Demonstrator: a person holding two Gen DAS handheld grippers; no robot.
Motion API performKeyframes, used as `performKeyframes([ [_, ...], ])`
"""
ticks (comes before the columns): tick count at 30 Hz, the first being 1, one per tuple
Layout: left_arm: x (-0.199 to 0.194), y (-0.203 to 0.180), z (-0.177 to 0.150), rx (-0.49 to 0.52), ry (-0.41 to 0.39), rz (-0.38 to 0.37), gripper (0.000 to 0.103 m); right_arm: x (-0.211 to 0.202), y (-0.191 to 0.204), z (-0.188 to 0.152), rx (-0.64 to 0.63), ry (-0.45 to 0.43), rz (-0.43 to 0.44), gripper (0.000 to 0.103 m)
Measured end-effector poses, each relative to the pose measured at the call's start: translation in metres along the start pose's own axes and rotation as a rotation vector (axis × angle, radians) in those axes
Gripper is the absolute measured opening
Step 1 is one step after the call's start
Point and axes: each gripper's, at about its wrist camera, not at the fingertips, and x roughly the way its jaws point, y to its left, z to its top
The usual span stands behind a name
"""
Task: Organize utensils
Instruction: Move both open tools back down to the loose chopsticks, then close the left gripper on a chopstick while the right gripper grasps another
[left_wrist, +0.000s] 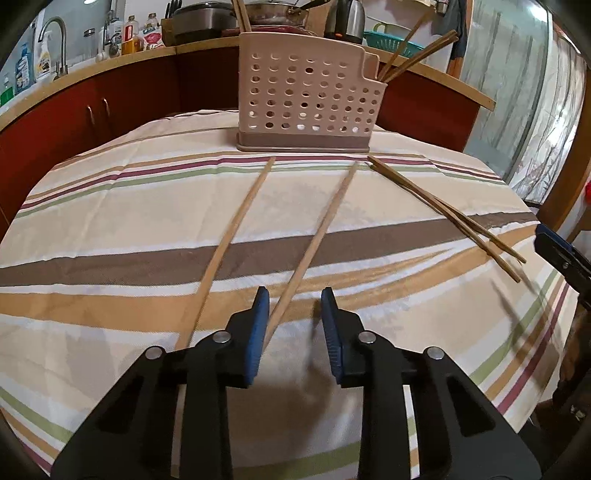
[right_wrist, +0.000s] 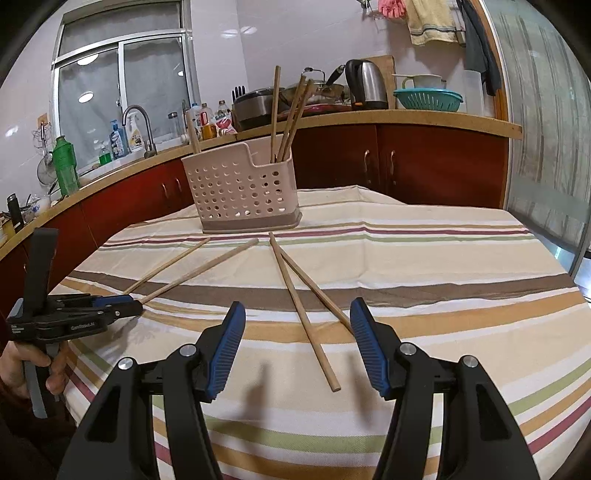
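Observation:
A pink perforated utensil holder (left_wrist: 306, 99) (right_wrist: 243, 192) stands at the far side of the striped tablecloth (left_wrist: 110, 221) with several chopsticks upright in it. Two light chopsticks (left_wrist: 236, 229) (left_wrist: 317, 236) lie in front of it. My left gripper (left_wrist: 294, 295) is low over the cloth, and the near end of the right-hand light chopstick rests against its left pad, with a gap to the right pad. Two darker chopsticks (right_wrist: 286, 273) (right_wrist: 314, 284) lie crossed, their near ends between the wide-open fingers of my right gripper (right_wrist: 297, 306). Neither is touched.
A person's hand (right_wrist: 22, 365) holds the left gripper (right_wrist: 138, 306) at the table's left edge. Behind the table runs a wooden counter over red cabinets (right_wrist: 424, 162) with a kettle (right_wrist: 365, 85), a teal colander (right_wrist: 428, 99), a faucet (right_wrist: 142, 125) and bottles.

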Motion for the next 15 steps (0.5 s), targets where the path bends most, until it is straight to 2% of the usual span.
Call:
performKeyframes([
  [6, -0.004, -0.001, -0.004, -0.011, 0.002, 0.009, 0.027, 0.008, -0.002, -0.003, 0.009, 0.044, -0.004, 0.053],
  [10, -0.005, -0.002, -0.007, -0.001, -0.005, 0.016, 0.027, 0.014, -0.006, -0.007, 0.016, 0.085, -0.006, 0.043],
  [15, -0.007, 0.000, -0.009, 0.000, -0.010, 0.025, 0.019, 0.021, -0.007, -0.012, 0.017, 0.139, -0.027, 0.039],
])
